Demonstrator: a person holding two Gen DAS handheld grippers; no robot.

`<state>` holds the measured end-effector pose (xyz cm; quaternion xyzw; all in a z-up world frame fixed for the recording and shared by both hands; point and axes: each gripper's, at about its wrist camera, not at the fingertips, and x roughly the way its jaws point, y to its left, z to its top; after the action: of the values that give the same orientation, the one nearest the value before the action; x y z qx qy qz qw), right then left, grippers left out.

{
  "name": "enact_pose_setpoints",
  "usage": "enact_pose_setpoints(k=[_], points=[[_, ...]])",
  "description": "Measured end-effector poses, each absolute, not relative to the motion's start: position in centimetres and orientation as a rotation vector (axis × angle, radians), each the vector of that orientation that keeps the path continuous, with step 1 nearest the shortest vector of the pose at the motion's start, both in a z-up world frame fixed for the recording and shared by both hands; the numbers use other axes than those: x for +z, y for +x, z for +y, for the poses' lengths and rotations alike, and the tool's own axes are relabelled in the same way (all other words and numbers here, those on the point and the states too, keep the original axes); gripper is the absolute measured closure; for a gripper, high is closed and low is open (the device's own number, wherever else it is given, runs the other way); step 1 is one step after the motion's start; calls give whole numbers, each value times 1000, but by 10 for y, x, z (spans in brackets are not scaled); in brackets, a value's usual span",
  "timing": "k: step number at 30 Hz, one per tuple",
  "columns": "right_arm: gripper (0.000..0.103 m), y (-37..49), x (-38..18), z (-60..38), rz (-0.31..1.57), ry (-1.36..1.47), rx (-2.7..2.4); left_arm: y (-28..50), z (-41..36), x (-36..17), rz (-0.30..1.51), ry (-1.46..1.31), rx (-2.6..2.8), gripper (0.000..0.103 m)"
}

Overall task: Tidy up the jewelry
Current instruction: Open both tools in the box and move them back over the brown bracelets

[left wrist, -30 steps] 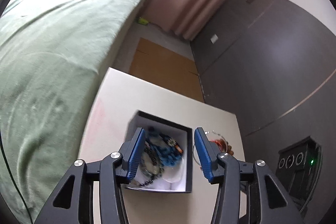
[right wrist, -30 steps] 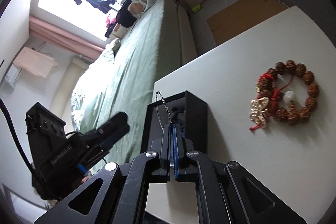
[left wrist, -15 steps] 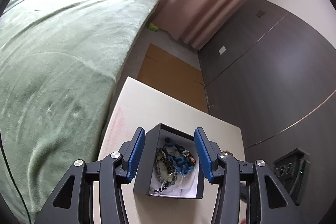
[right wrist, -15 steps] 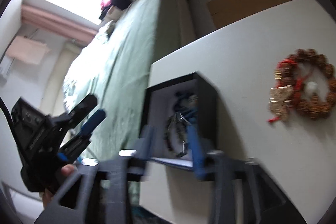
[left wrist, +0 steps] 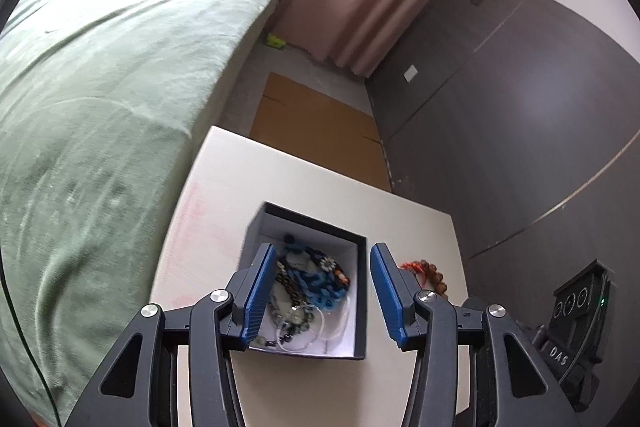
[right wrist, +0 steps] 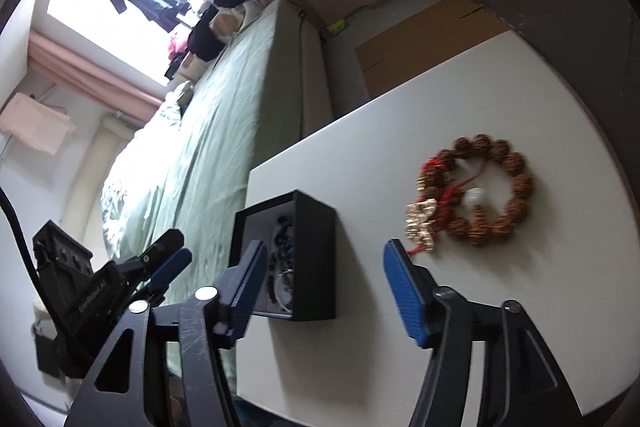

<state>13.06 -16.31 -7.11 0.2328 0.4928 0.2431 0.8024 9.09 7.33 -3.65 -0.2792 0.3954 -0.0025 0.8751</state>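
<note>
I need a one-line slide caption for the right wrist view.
Open right gripper above the black jewelry box, brown bead bracelet lying on the white table.

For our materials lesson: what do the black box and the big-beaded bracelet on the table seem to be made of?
Black box: probably card, matte black outside, white inside; thin straight walls, sharp corners, no shine.

Big-beaded bracelet: likely seed or carved wood beads, brown, rough and bumpy, with red cord and a gold-coloured, metal-looking charm. The blur leaves this uncertain.

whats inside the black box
The black box holds a tangle of jewelry: blue and dark bead strands, a thin clear hoop. Pieces underneath the pile are covered.
</note>
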Motion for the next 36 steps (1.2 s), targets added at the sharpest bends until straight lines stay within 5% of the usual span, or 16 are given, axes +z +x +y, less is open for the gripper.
enact_pose_setpoints(k=[28, 36], points=[[32, 133, -82, -269, 1065, 636, 266, 117, -44, -60, 929, -332, -139, 53], [32, 140, -87, -283, 1073, 667, 235, 137, -68, -77, 964, -279, -158, 63]])
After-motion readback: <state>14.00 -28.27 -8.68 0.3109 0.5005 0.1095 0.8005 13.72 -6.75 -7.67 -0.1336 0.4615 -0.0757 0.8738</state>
